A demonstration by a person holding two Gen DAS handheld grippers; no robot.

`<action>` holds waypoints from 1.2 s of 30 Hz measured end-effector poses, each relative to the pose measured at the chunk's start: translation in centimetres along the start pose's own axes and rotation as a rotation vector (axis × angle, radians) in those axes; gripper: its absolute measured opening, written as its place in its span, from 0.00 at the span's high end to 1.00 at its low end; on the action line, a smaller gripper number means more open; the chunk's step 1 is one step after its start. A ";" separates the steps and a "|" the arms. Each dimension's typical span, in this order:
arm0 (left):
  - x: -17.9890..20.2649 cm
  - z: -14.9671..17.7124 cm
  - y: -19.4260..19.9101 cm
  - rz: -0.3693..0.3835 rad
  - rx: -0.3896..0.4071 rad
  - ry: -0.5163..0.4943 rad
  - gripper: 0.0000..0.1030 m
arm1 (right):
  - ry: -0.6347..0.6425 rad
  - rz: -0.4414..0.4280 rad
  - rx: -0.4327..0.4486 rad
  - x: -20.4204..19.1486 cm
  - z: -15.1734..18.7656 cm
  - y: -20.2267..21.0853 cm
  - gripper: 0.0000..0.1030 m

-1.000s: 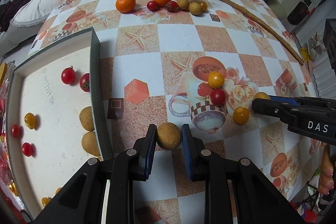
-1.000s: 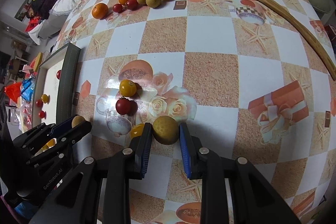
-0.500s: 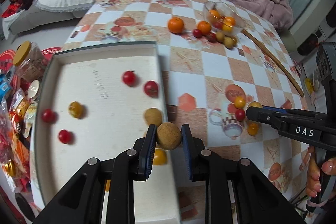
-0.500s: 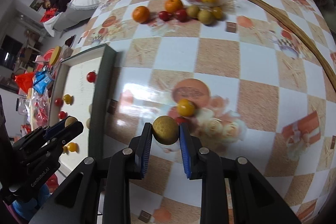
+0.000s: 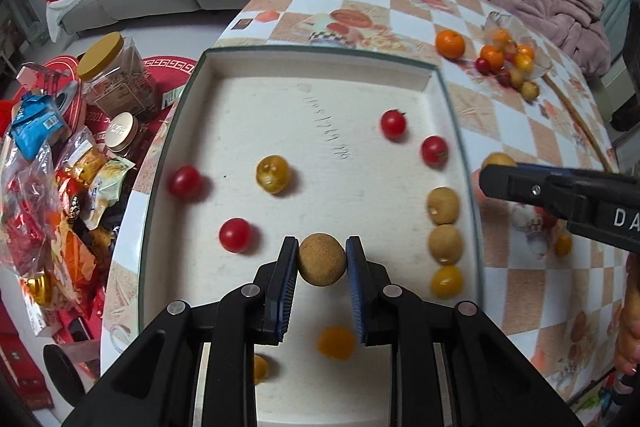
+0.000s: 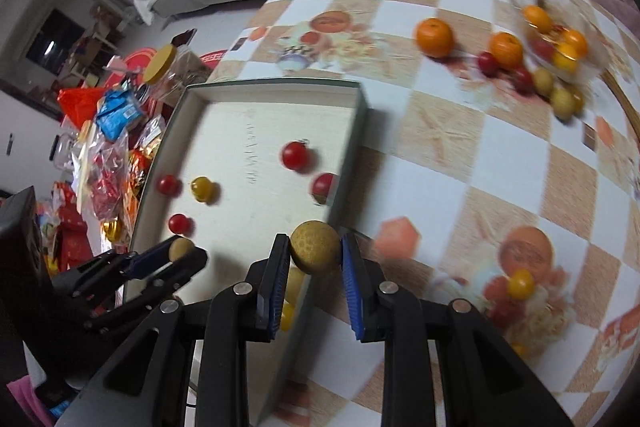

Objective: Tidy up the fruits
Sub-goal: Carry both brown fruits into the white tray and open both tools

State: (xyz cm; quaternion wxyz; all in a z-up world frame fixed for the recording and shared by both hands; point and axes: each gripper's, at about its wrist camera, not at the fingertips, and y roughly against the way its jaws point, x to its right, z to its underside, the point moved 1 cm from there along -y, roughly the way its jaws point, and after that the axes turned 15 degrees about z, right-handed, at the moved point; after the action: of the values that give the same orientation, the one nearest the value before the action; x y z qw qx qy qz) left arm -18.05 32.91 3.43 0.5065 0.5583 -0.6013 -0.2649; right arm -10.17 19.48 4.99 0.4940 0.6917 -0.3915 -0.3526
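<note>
Left wrist view shows our left tongs (image 5: 322,259) clenched on a rough tan round fruit (image 5: 322,259), pinched between the blue pads and held over the white tray (image 5: 320,99). Around it on the tray floor, a red cherry tomato (image 5: 235,235) lies at nine o'clock of the tongs, another red one (image 5: 185,181) farther out at ten o'clock, and a yellow tomato (image 5: 273,174) at eleven o'clock. Two more red tomatoes (image 5: 393,123) sit toward one o'clock, near the tray's right wall. Along that wall at three o'clock two tan fruits (image 5: 443,204) stand in a column with a yellow one (image 5: 446,281) just below them. An orange-yellow fruit (image 5: 336,342) lies under the tongs at six o'clock, blurred. Right wrist view has our right tongs (image 6: 315,253) gripping a second tan round fruit (image 6: 315,247), poised above the tray's right wall (image 6: 348,155), where tray meets the checkered surface (image 6: 460,155). Farther out at one o'clock on the surface, a mandarin (image 6: 435,37) sits apart from a cluster of oranges, red tomatoes and tan fruits beside a glass bowl (image 6: 560,27), all blurred. At four o'clock a small yellow fruit (image 6: 520,283) rests on the printed cloth. Off the surface at nine o'clock we see a heap of snack packets (image 6: 116,115) and a yellow-lidded jar (image 6: 160,61).
</note>
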 end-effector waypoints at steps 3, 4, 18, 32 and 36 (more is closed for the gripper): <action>-0.6 0.2 -0.7 -0.015 -0.020 -0.003 0.75 | 0.035 -0.004 -0.011 -1.8 -0.7 -1.1 0.73; -0.7 0.3 -0.8 -0.017 -0.024 -0.003 0.75 | 0.045 -0.004 -0.015 -2.2 -0.8 -1.4 0.73; -1.2 0.8 -1.8 -0.051 -0.056 -0.014 0.75 | 0.124 0.049 -0.064 -4.1 -1.5 -4.4 0.72; -2.0 1.1 -0.2 -0.070 -0.062 0.042 0.20 | 0.105 0.017 -0.025 -4.2 -1.0 -1.2 0.24; -1.6 1.4 1.0 -0.062 -0.063 0.042 0.20 | 0.109 0.057 -0.047 -4.2 -0.1 -0.1 0.17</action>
State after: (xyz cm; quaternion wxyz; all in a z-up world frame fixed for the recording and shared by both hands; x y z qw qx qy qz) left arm -19.99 34.28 3.36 0.5280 0.5659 -0.5643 -0.2874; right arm -11.92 23.31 5.39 0.5405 0.6867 -0.3752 -0.3090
